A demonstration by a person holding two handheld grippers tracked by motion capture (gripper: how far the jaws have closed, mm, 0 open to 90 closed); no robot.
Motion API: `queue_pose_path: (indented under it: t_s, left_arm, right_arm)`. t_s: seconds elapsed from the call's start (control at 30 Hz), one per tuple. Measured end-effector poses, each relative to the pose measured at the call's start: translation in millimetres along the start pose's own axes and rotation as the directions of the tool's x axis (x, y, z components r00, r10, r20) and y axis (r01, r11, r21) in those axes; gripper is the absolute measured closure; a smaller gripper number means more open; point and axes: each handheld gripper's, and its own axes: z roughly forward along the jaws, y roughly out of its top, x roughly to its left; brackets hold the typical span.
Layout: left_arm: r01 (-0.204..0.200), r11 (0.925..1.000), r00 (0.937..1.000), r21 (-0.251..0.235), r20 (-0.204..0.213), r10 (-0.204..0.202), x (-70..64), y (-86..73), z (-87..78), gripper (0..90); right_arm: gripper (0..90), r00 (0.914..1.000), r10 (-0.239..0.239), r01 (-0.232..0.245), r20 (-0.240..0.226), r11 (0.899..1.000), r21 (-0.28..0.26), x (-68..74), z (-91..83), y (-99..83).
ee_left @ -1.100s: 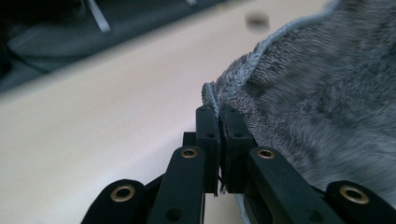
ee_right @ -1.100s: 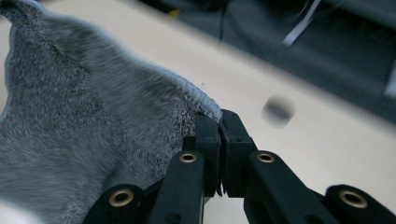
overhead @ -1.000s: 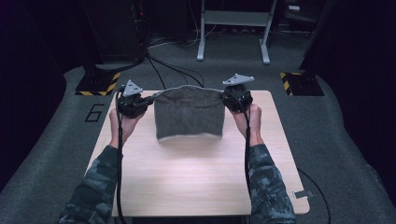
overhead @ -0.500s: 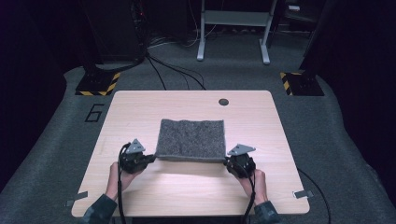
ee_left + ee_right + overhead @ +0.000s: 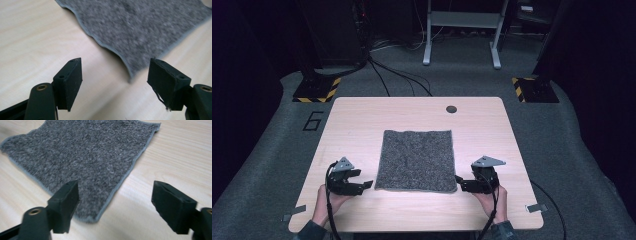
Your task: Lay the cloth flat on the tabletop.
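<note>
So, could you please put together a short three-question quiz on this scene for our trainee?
1. True or false: the left hand-held gripper is clamped on the grey cloth.
2. How does the cloth lie on the wooden table? A) crumpled in a heap B) spread flat C) hanging over the edge
3. Fill in: the right hand-held gripper sits at the cloth's near ____ corner.

Key
1. False: its jaws stand open, just off the near left corner.
2. B: it lies spread flat in the high view.
3. Right: that gripper's jaws stand open too, with the corner lying between them in its own view.
</note>
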Motion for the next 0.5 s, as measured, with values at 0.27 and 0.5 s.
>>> queue_pose_path:
  t_s: [0.27,0.5]
  left_arm:
    - [-0.068,0.9955,0.9938,0.066,-0.083,0.074,-1.4,20.7,38.5,20.5]
    - [-0.112,0.9868,0.9841,0.117,-0.125,0.126,-9.0,14.5,50.2,19.2]
  right_arm:
    - [13.3,0.9965,0.007,-0.014,0.083,0.997,0.081,2.6,52.2,15.1]
    - [12.9,0.9923,0.017,-0.036,0.123,0.988,0.148,-6.1,76.0,9.1]
